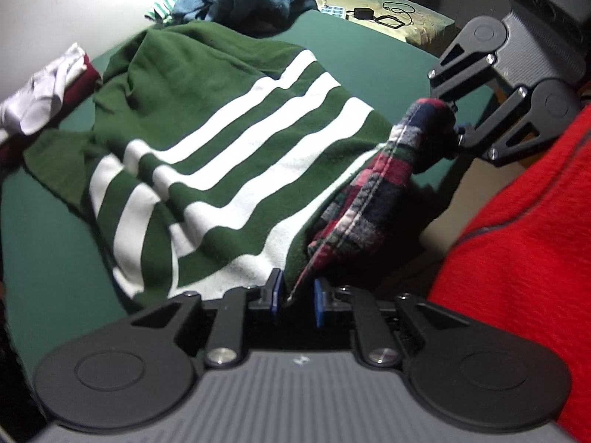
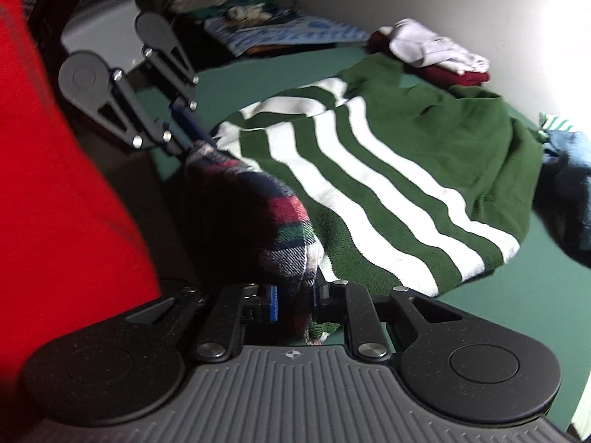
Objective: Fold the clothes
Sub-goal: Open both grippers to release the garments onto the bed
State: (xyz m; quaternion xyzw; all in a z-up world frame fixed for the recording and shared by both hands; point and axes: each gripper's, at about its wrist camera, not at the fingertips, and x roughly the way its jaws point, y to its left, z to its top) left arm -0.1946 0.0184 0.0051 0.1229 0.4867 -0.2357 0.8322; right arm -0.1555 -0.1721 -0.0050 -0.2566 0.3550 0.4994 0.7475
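Altogether two grippers (image 1: 298,297) (image 2: 293,304), one plaid garment (image 1: 360,199)

Green bed sheet (image 1: 369,55), covering the work surface. Side table (image 1: 417,18), beyond the far edge of the sheet, bearing a black coiled cable (image 1: 397,13) and a small black adapter (image 1: 364,13) beside a white power strip (image 1: 334,11). Pale wall (image 1: 74,7), strongly lit. Red garment on the person (image 1: 524,221), filling the near side.
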